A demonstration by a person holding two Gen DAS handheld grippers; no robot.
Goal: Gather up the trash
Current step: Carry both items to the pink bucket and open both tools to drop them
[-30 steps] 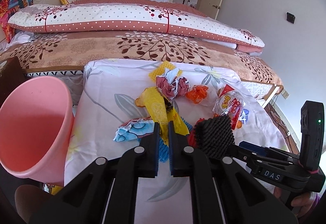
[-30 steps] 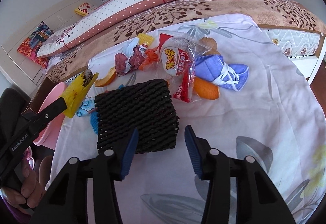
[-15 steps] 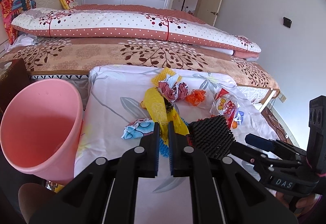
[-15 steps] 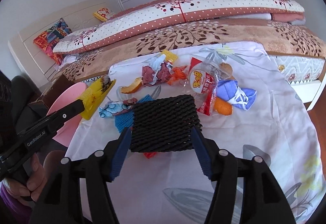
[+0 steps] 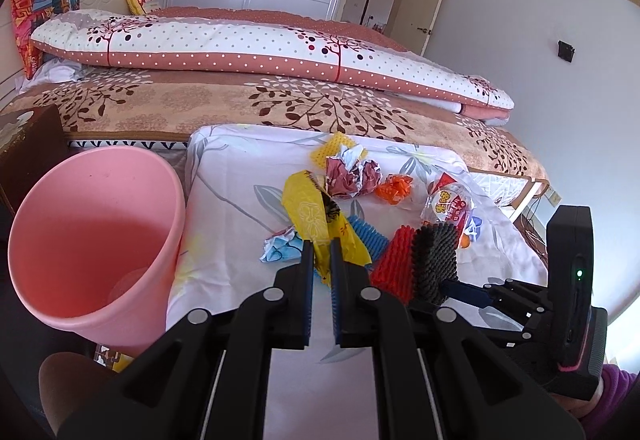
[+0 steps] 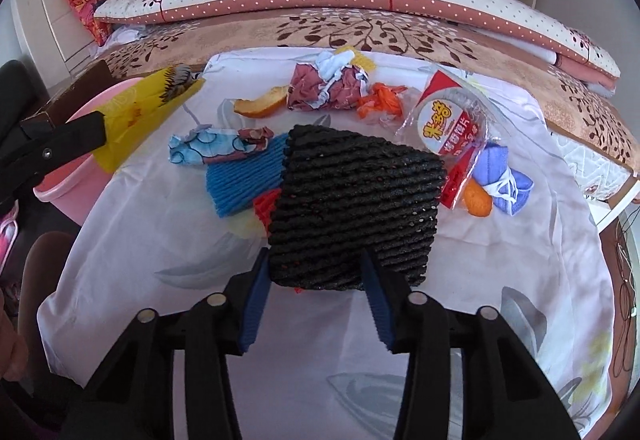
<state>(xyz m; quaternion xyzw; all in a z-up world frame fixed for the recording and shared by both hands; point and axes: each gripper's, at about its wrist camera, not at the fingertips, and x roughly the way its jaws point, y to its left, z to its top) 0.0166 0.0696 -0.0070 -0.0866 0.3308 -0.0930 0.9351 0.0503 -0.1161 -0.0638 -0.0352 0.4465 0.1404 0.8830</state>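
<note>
My left gripper (image 5: 321,272) is shut on a yellow wrapper (image 5: 316,215), held above the white cloth; the wrapper also shows in the right wrist view (image 6: 140,115). My right gripper (image 6: 314,280) is shut on a black foam net (image 6: 356,207), lifted off the cloth; it also shows in the left wrist view (image 5: 434,260). A red foam net (image 5: 392,260) sticks out beside the black one. The pink bin (image 5: 92,240) stands left of the table. A blue foam net (image 6: 244,175), crumpled paper (image 6: 328,87) and a snack bag (image 6: 452,131) lie on the cloth.
The flowered cloth (image 6: 320,360) covers the table. Orange peel (image 6: 260,105), an orange plastic scrap (image 6: 380,103), a blue mask (image 6: 504,179) and a blue patterned wrapper (image 6: 208,143) lie on it. The bed (image 5: 260,95) is behind. A dark cabinet (image 5: 28,143) stands left.
My right gripper closed on the black foam net and lifted it. Both grippers rose and pulled back from the cloth. The left gripper kept hold of the yellow wrapper.
</note>
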